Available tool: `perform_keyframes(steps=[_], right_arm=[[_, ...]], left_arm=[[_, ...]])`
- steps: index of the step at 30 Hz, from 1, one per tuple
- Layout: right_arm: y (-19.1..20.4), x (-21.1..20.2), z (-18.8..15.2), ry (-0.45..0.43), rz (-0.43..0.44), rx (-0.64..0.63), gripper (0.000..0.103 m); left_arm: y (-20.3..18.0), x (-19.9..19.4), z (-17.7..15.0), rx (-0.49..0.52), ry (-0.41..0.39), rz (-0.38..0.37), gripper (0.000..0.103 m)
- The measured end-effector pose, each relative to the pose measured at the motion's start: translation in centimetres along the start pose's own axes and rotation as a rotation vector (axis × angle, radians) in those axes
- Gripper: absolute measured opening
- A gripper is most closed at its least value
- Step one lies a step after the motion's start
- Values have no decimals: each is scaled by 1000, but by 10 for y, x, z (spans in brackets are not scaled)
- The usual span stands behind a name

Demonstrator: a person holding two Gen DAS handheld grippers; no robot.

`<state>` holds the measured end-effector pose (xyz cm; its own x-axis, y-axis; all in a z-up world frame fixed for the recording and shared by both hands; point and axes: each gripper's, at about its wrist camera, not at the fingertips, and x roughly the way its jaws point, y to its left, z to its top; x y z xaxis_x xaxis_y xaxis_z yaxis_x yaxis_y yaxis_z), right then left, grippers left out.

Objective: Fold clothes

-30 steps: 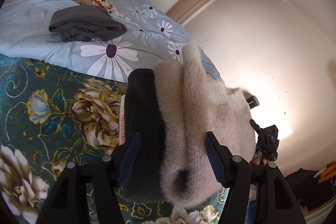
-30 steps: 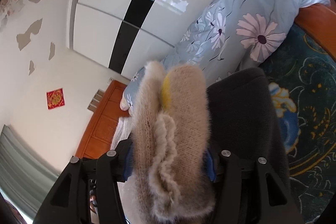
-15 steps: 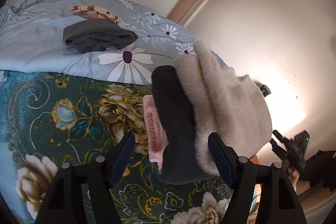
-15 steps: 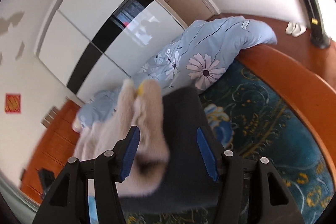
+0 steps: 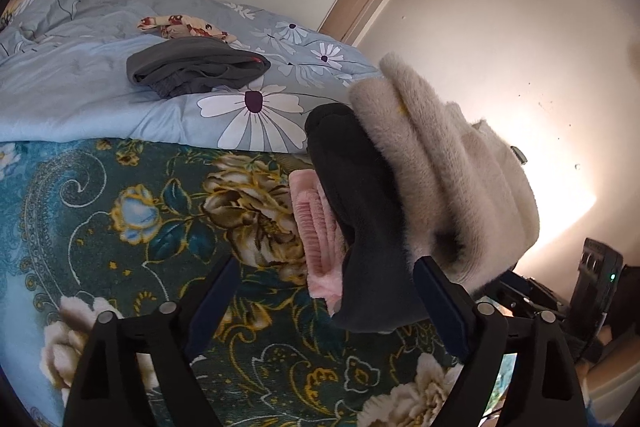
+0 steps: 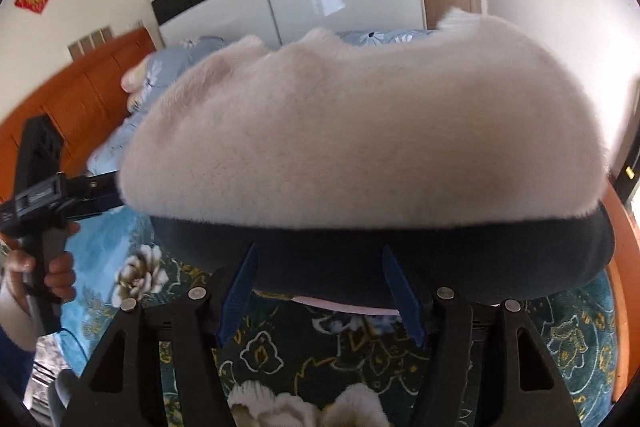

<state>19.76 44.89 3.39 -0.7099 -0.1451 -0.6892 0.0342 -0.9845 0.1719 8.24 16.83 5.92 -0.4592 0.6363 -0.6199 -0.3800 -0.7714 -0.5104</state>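
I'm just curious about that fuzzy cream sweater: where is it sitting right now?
The cream sweater lies on top of a folded stack, over a dark garment and a pink one, on the green floral blanket, right of centre in the left wrist view.

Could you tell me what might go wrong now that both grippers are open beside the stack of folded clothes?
1. The fluffy cream sweater bulges past the dark garment under it, so the stack could lean or slump over.
2. The left gripper and right gripper sit close to the fabric, so an open finger might snag it when pulling away.
3. The pink garment at the bottom sticks out and could be dragged loose.
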Motion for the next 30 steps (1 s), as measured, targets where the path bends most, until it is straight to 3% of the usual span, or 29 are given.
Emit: perform_keyframes(steps=[4,12,16,21,30], right_arm=[[11,5,-2,37,-50,34,73],[34,14,-6,97,-150,12,78],[46,20,-7,116,-175,-10,88],[54,25,-5,136,-222,-9,89],[61,35,0,158,-278,8,89]], left_arm=[[2,1,-5,25,-2,5,102],[3,7,-9,61,7,-7,103],[4,9,-9,60,14,-36,103],[5,14,-8,38,27,-39,103],[-5,11,-5,84,-3,34,103]])
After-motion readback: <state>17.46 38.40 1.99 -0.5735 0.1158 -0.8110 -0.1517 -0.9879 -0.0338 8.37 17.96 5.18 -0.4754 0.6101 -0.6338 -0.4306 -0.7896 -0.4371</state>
